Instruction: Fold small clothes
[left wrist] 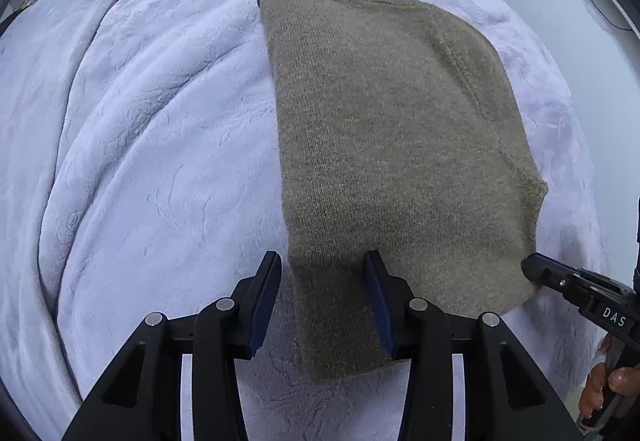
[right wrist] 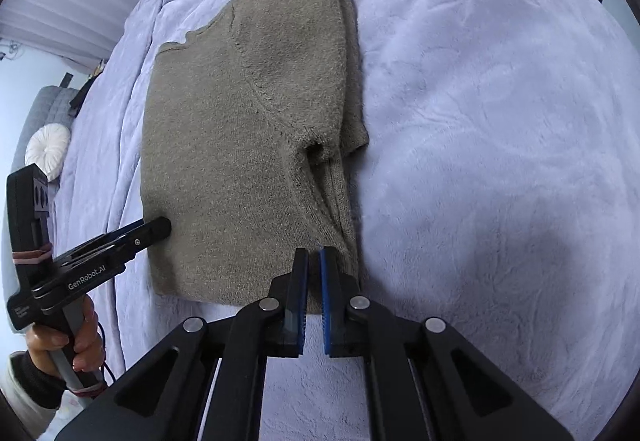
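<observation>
Likely soft, limp knit sweater (left wrist: 392, 145) on blanket (left wrist: 160, 121): best pinched at hem corners. Left tool (left wrist: 324, 281) spread wide; right tool (right wrist: 314, 273) nearly closed, whether gripping hem unclear.

White letters "DAS" stand on the black body of the right gripper (left wrist: 532, 269), seen at the lower right of the left wrist view. White lettering "GenRobot.AI" runs along the black side of the left gripper (right wrist: 162, 227) in the right wrist view. A smaller label below it is too small to read.
</observation>
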A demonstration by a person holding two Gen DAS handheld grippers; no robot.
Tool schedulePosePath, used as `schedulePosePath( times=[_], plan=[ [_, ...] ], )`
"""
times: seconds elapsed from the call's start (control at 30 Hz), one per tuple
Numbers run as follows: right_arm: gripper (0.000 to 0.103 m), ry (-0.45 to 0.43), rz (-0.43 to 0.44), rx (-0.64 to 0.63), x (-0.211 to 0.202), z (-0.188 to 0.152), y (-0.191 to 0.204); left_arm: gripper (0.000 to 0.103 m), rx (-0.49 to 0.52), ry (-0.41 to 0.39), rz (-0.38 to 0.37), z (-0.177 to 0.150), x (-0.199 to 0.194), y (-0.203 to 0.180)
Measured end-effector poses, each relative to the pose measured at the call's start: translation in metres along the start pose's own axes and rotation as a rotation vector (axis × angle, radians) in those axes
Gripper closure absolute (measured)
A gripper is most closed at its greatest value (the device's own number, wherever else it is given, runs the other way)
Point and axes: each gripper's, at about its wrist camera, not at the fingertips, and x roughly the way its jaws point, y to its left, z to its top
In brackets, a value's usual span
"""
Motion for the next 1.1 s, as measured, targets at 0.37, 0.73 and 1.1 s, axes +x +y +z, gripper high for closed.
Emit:
schedulePosePath(
  times=[0.37,0.73,1.1],
  plan=[
    [0.094,-0.166,0.026,-0.013,-0.036,0.063,0.002,0.058,-0.116,-0.164,0.059,0.080,-0.013,0.035],
    [0.094,-0.095,-0.055,0.012,0.011,0.103,-0.005,0.045,-0.141,-0.132,0.095,0.086,0.007,0.043],
    [0.072,-0.101,0.097,0.075,0.006,0.114,-0.026,0.045,-0.144,-0.131,0.095,0.085,0.003,0.044]
  ],
)
